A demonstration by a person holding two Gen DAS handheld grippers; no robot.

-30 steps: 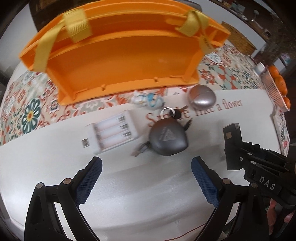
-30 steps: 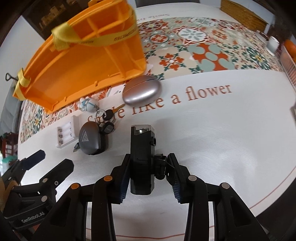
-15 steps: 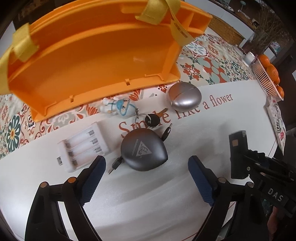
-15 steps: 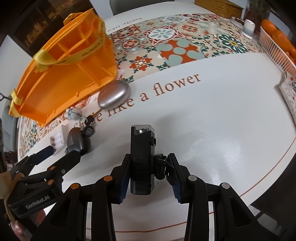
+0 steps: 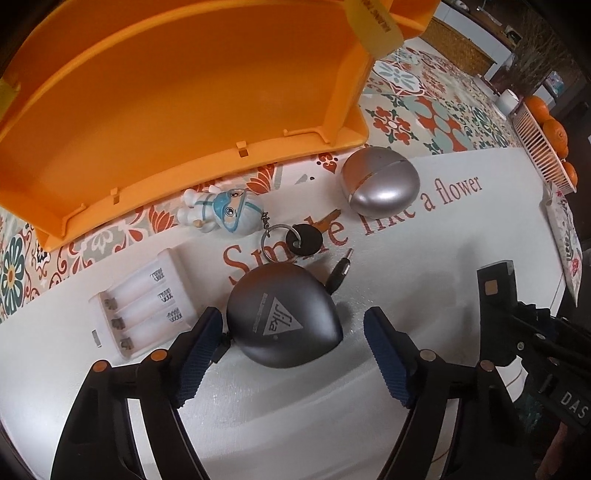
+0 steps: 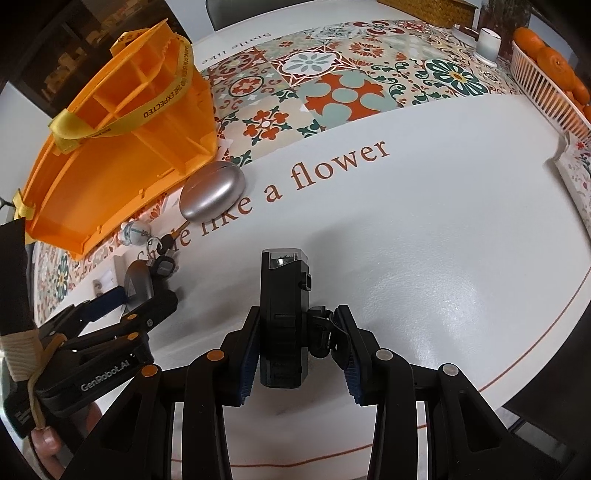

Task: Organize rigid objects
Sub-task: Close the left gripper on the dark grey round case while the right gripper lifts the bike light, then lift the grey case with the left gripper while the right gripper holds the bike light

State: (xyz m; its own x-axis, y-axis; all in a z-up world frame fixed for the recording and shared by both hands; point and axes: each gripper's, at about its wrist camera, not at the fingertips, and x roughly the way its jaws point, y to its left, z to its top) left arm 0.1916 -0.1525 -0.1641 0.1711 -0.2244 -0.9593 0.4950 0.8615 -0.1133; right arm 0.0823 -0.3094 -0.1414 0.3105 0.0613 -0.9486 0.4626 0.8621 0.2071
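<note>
Sika logo on grey case (image 5: 282,319), visible only from left tongs (image 5: 295,350).

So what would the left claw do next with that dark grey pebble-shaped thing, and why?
Probably close. The left gripper is open, its fingers already either side of the grey Sika case, which lies on the table. The right gripper already holds a black device, and the orange organizer sits just behind, a likely destination.

A white desk (image 6: 424,229) with a patterned tile strip (image 6: 332,85); beyond the strip stand a wicker box (image 6: 428,3) and dark shelving (image 6: 66,55).
</note>
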